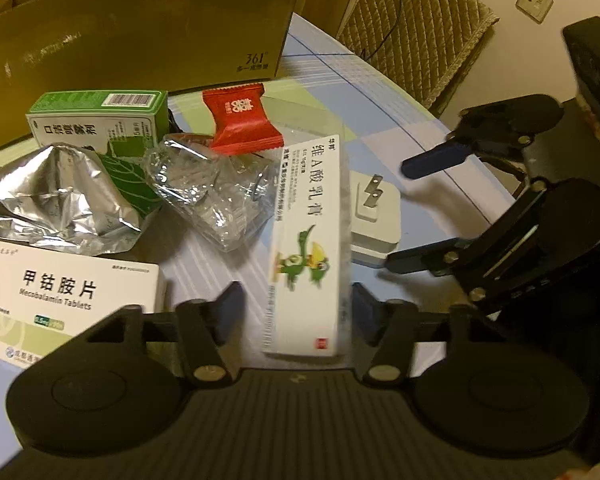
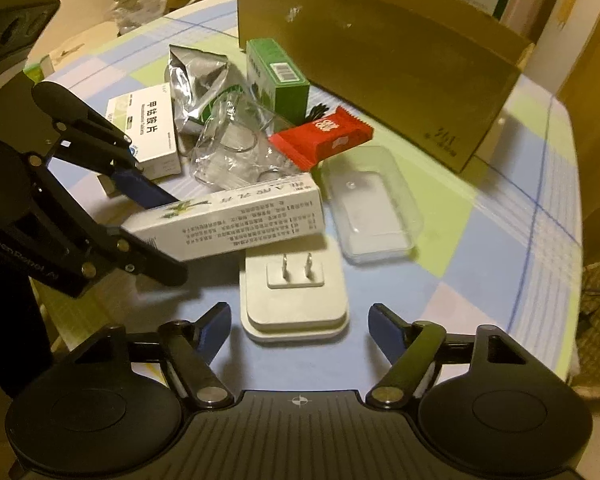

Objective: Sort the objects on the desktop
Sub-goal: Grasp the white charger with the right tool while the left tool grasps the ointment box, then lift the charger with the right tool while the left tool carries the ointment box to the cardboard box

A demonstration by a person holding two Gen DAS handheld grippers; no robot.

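The cardboard box (image 2: pixel 380 64) stands at the far side of the checked tablecloth (image 2: pixel 500 240), and everything else lies in front of it. Nearest the cardboard box are the green carton (image 2: pixel 278 76), the crumpled foil bag (image 2: pixel 196 80) and the red sachet (image 2: pixel 322 138); further out come the clear plastic wrap (image 2: pixel 236 148), the clear plastic tray (image 2: pixel 372 204) and the white tablet box (image 2: pixel 148 128).

The long ointment box (image 2: pixel 228 220) is lifted and tilted, its long axis running away from the left gripper (image 1: pixel 298 300) toward the cardboard box. Its near end sits between that gripper's fingers, which close on its two long sides.

The white plug adapter (image 2: pixel 294 288) lies flat, prongs up, on the side of the ointment box away from the cardboard box, partly under its raised end. The right gripper (image 2: pixel 300 320) hovers spread wide just before the adapter, holding nothing.
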